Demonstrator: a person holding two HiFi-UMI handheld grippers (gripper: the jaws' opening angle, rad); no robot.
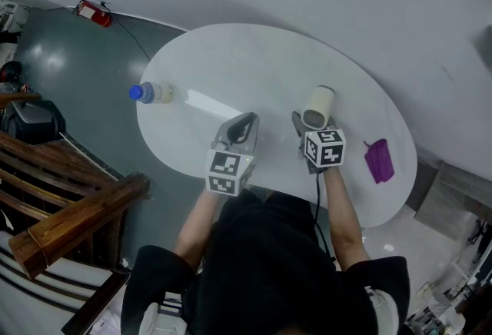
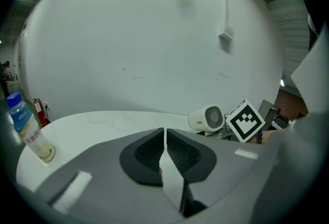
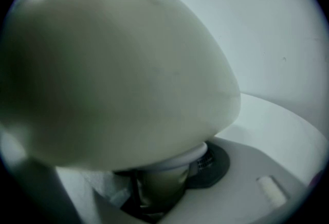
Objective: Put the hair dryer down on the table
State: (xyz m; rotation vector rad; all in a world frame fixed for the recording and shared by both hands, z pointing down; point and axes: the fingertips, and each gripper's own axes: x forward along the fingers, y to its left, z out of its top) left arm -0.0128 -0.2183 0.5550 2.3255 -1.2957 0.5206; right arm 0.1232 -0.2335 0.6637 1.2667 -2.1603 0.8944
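Note:
The cream hair dryer is over the near right part of the white oval table, barrel pointing away from me. My right gripper is shut on its handle. In the right gripper view the dryer's body fills most of the frame and its handle sits between the jaws. The left gripper view shows the dryer's rear grille beside the right gripper's marker cube. My left gripper rests low over the table's near edge, its pads pressed together with nothing between them. Whether the dryer touches the table I cannot tell.
A clear bottle with a blue cap lies at the table's left edge and stands out in the left gripper view. A purple object lies at the right edge. Wooden furniture is on the floor to the left.

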